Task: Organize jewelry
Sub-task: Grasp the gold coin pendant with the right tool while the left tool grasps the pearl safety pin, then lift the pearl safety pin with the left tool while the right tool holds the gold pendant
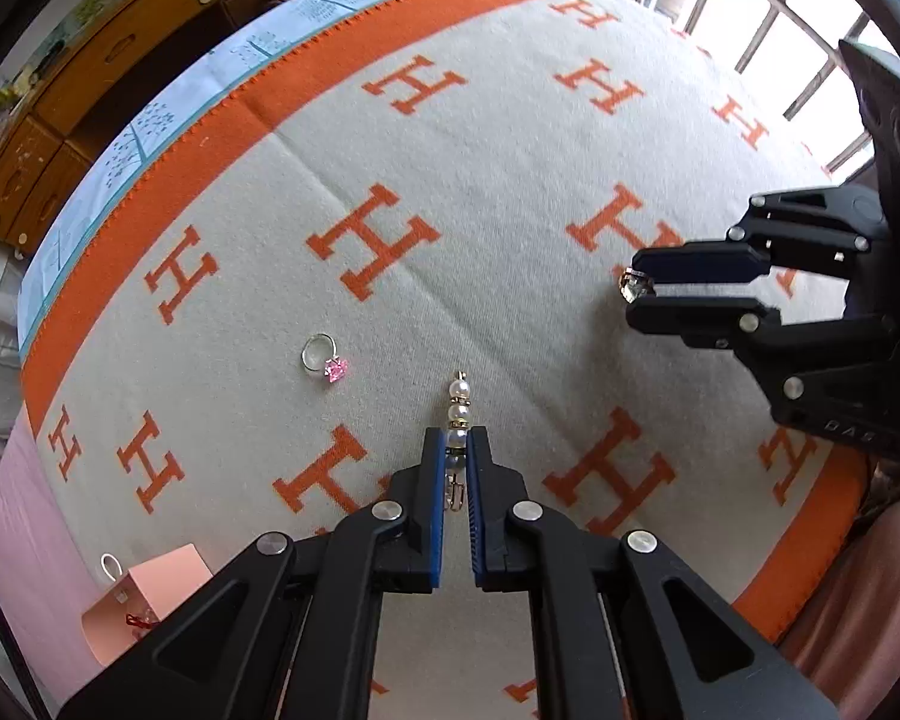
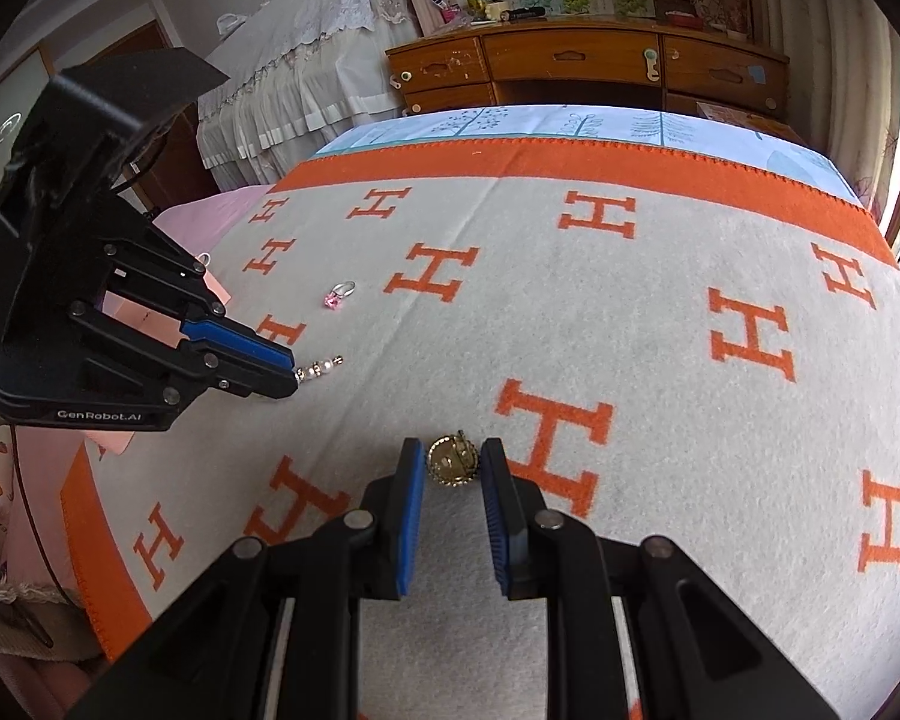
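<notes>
My left gripper (image 1: 456,441) is shut on a pearl charm (image 1: 458,405), which sticks out past the fingertips; it also shows in the right wrist view (image 2: 320,368), held at the left gripper (image 2: 291,372). My right gripper (image 2: 453,456) is shut on a round gold brooch (image 2: 452,461) just above the blanket; in the left wrist view the brooch (image 1: 636,285) sits at the tips of the right gripper (image 1: 639,287). A silver ring with a pink stone (image 1: 324,357) lies on the blanket, seen also in the right wrist view (image 2: 339,294).
A white and orange H-pattern blanket (image 1: 480,180) covers the bed. A pink gift box (image 1: 144,600) sits at the bed's left edge, behind the left gripper in the right wrist view (image 2: 150,318). A wooden dresser (image 2: 570,66) stands beyond the bed. Barred windows (image 1: 750,12) lie to the right.
</notes>
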`<state>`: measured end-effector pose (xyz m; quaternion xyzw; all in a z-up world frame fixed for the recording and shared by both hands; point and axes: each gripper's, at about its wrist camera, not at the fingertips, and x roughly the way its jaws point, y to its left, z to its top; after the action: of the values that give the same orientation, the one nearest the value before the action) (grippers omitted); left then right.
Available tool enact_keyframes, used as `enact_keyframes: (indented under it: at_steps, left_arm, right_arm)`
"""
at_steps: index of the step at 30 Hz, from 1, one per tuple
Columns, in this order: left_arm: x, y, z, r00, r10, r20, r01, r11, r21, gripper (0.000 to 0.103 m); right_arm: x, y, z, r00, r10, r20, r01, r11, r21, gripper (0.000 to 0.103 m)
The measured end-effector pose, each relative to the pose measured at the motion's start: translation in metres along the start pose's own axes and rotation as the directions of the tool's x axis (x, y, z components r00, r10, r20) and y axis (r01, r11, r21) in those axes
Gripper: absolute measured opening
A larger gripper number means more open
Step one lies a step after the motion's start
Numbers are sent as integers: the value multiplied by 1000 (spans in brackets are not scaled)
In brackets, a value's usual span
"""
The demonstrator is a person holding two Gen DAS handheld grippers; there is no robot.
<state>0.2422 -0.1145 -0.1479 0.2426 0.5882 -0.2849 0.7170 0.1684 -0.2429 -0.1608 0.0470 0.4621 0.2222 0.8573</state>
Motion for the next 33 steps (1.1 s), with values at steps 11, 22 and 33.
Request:
enact_keyframes:
  at_steps: [11, 22, 33]
  left_arm:
    - [-57, 10, -35, 991, -23, 131, 46, 983, -179, 4]
    - [-105, 26, -78, 972, 25, 233, 47, 954, -297, 2]
    - [-54, 10, -96, 984, -10, 180, 68, 944, -321, 34]
  right_arm:
    - [-19, 19, 8, 999, 11, 44, -10, 1000, -4, 19]
    - [-39, 69, 23, 997, 23, 78, -17, 997, -74, 19]
    - [-33, 94, 20, 998, 16, 53, -11, 995, -102, 19]
